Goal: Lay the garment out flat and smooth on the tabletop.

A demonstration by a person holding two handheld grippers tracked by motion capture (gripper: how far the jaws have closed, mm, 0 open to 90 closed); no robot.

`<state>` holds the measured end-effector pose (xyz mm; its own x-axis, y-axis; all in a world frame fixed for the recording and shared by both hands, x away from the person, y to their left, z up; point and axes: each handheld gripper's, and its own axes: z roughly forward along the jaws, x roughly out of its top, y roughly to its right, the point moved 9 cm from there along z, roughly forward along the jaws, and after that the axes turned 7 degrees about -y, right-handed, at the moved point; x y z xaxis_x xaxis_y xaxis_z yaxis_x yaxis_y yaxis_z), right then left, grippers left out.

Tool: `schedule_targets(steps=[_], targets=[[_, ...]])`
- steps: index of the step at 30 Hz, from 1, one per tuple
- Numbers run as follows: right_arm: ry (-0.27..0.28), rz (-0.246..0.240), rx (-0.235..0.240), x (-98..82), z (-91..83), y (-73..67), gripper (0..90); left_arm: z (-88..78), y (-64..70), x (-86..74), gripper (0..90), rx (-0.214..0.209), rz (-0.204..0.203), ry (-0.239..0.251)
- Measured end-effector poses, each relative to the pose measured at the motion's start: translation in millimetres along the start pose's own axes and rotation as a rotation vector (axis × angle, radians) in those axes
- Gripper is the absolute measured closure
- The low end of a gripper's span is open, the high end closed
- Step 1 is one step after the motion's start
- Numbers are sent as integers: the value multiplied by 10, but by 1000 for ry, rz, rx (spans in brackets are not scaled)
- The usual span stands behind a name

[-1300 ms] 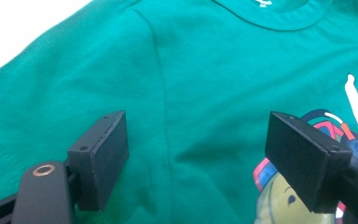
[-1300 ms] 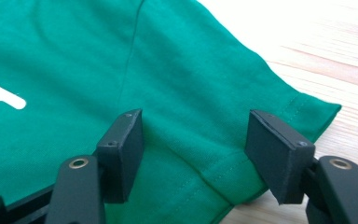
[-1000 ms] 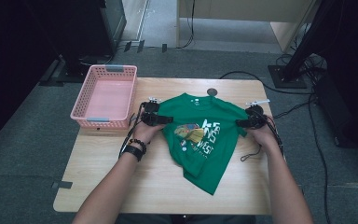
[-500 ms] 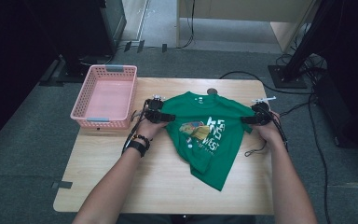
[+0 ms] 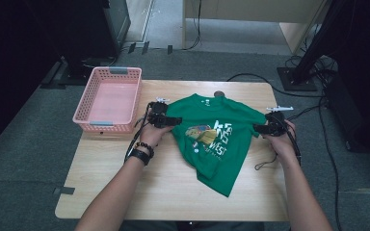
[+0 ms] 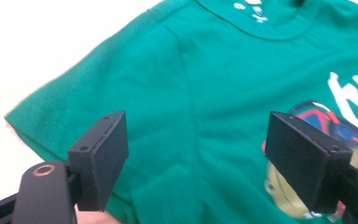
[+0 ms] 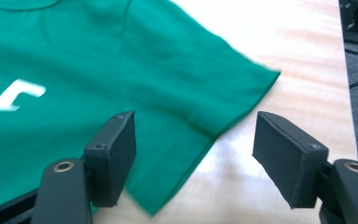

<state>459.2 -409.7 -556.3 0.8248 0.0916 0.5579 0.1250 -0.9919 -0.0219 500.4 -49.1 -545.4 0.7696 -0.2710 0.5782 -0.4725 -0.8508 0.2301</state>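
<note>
A green printed T-shirt (image 5: pixel 212 137) lay spread on the wooden surface (image 5: pixel 125 192). The left claw (image 5: pixel 173 120) gaped empty at one sleeve; the right claw (image 5: pixel 259 128), just opened, held nothing beside the other.

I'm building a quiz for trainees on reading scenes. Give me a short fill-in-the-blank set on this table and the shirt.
1. The T-shirt spread on the table is ____ in colour.
2. The pink basket sits at the table's ____ side in the high view.
3. The jaws of the left hand-held gripper stand ____ over the shirt.
4. The right hand-held gripper hovers over the shirt's ____.

Missing words: green; left; open; sleeve
</note>
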Motion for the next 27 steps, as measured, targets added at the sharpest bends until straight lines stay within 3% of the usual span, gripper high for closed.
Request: schedule_targets(steps=[15,24,27], targets=[[32,-62,89,-291,-221,-422,298,-123,258,-290,219,-32,47,17],[55,-73,108,-454,-278,-562,266,-260,447,-363,219,-56,73,59],[61,-83,93,-497,-257,-583,263,-302,559,-383,219,-71,86,67]])
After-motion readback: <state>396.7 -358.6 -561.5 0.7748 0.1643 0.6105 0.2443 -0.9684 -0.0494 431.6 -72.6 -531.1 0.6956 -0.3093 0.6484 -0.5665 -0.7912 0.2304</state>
